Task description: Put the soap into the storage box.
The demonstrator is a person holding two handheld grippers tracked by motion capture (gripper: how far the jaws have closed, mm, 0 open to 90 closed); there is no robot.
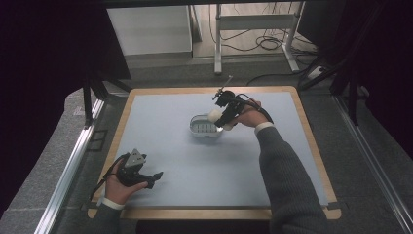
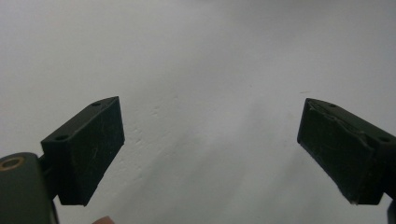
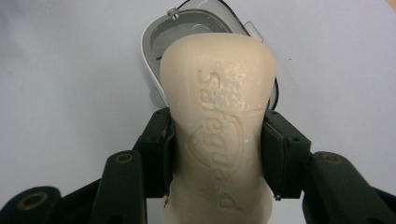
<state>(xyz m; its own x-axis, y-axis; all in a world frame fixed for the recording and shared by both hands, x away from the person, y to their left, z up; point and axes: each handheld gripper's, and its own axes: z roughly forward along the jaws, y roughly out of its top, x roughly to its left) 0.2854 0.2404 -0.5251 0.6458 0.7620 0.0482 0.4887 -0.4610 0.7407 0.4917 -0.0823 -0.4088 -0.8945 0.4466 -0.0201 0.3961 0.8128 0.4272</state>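
A cream bar of soap (image 3: 217, 121) is held between the jaws of the right gripper (image 3: 217, 154), which are clamped on its two long sides at about the middle of its length. In the right gripper view the long axis of the bar is seen to run straight away from the gripper, with the far, rounded end pointing over a soap dish (image 3: 156, 51) below it. The broad face with the embossed "Safeguard" lettering is turned toward the camera, and the word is read along the long axis. The near end of the bar is cut off by the bottom edge of that view, and most of the dish is hidden behind the bar; whether the bar touches the dish cannot be told.

In the high view the soap (image 1: 215, 115) is seen above the right end of the soap dish (image 1: 202, 129), which sits on the table (image 1: 204, 170) somewhat nearer the far edge than the near edge. The right gripper (image 1: 220, 117) is partly masked by the hand.

The left gripper (image 1: 155, 178) is held near the near left corner of the table. In the left gripper view its jaws are spread wide, with nothing between them but the pale table surface (image 2: 210, 70).
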